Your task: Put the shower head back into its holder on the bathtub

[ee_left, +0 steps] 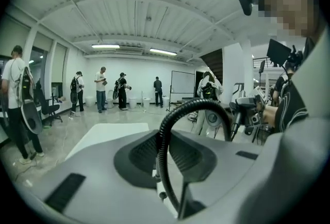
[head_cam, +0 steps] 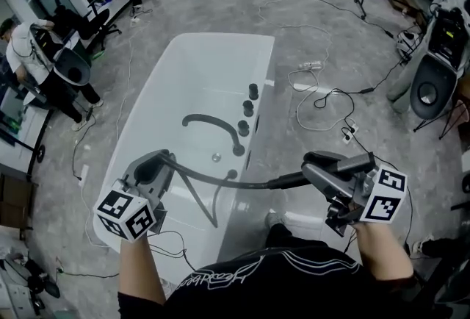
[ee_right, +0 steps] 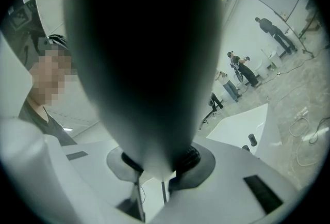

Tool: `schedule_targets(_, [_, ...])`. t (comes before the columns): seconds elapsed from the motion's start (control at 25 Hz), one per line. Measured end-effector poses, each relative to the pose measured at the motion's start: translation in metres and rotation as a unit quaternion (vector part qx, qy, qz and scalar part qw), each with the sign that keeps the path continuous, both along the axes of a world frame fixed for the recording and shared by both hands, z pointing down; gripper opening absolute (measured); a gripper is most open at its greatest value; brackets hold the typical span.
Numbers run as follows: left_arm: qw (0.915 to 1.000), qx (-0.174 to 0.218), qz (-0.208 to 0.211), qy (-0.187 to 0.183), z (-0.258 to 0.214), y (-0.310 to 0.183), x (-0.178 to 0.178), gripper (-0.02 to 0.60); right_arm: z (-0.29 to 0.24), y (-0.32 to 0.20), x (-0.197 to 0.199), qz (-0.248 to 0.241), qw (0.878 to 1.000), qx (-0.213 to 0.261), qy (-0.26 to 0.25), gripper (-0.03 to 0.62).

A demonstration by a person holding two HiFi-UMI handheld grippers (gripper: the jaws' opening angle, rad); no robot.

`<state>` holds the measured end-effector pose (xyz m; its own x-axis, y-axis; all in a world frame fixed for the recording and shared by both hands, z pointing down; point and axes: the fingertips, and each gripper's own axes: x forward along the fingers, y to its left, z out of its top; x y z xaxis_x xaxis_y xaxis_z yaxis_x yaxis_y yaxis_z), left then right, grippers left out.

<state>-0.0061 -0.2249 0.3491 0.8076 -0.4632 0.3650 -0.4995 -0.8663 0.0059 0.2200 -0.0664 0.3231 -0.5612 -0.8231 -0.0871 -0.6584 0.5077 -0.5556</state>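
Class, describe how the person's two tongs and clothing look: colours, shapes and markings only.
Both the left tongs and right tongs have grey bodies, and each carries a white cube printed with black square markers. Their jaws are pale grey with dark ribbed pads and small black slots. The person wears a black top with white line print; no sleeves cover the forearms.
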Motion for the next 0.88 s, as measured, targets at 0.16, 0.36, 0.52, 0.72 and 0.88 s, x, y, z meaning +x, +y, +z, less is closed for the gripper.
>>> schedule_targets(0.16, [0.9993, 0.036, 0.005, 0.0, -0.032, -0.015, 0.014, 0.063, -0.016, -0.009, 0.001, -0.002, 1.0, 0.016, 0.001, 0.101])
schedule_targets(0.36, [0.9968, 0.079, -0.001, 0.004, -0.064, -0.033, 0.032, 0.063, -0.029, -0.023, 0.007, -0.004, 0.999, 0.036, 0.007, 0.101])
schedule_targets(0.52, [0.9933, 0.114, 0.01, 0.017, -0.096, -0.046, 0.049, 0.063, -0.043, -0.035, 0.012, 0.001, 0.999, 0.054, 0.006, 0.101])
schedule_targets(0.72, [0.9886, 0.15, 0.012, 0.015, -0.125, -0.061, 0.067, 0.063, -0.052, -0.05, 0.02, 0.005, 0.998, 0.064, -0.006, 0.101])
schedule_targets(0.88, [0.9878, 0.155, 0.009, 0.013, -0.139, -0.067, 0.07, 0.063, -0.059, -0.06, 0.019, -0.003, 0.998, 0.065, -0.012, 0.101])
